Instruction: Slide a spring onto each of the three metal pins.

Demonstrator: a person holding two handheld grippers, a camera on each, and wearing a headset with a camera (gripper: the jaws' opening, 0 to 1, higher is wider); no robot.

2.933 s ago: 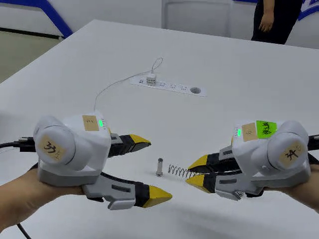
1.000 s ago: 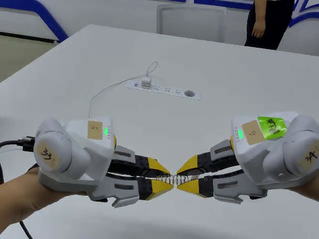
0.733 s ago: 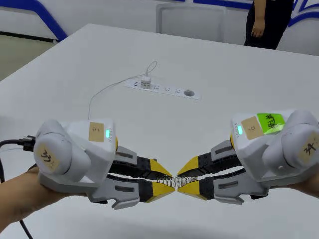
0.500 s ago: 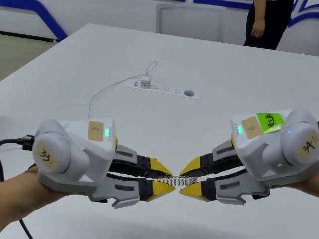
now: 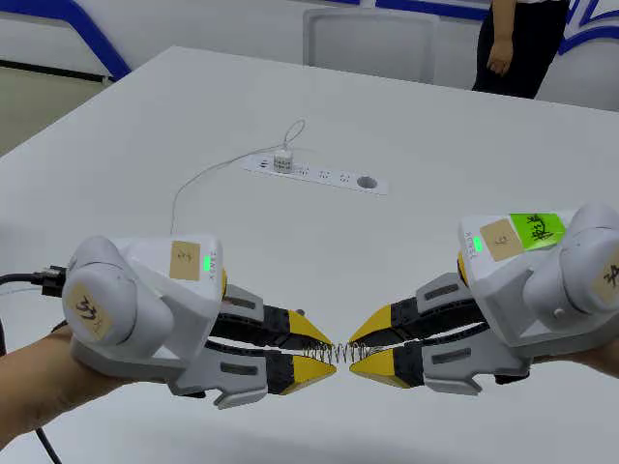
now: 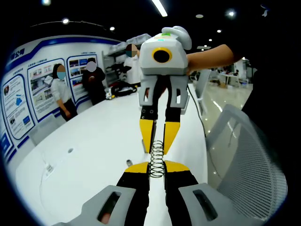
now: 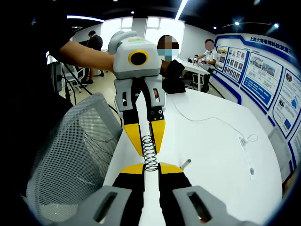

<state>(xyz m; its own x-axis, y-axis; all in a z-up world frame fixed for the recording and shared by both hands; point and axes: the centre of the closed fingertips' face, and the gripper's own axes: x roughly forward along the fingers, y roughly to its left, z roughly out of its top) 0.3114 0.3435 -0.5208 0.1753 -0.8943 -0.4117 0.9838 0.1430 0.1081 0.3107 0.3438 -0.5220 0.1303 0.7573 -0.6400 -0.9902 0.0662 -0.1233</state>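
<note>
The spring [image 5: 340,353] is held level in the air between the two tongs, which face each other tip to tip above the white worktop [image 5: 416,126]. The left tongs [image 5: 329,353] are closed on the spring's left end, their yellow tips pinching the coils. The right tongs [image 5: 355,353] are a little open around the spring's right end, which lies between their tips. I cannot tell whether they press on it. In both gripper views the spring runs straight from one pair of tips to the other, with bare coils showing across the short gap.

A pin [image 7: 186,163] rests on the worktop under the spring and off to one side, apart from it. It is too small to tell whether it stands quite upright.

Well beyond the spring, a power strip [image 5: 329,178] lies across the worktop with a small white plug [image 5: 282,159] in one end. A thin cable [image 5: 198,179] loops from the plug back toward the spring. Farther off than the strip, a chair [image 5: 372,43] stands at the worktop's far edge. A person [image 5: 522,39] in dark clothes stands to the right of it.
</note>
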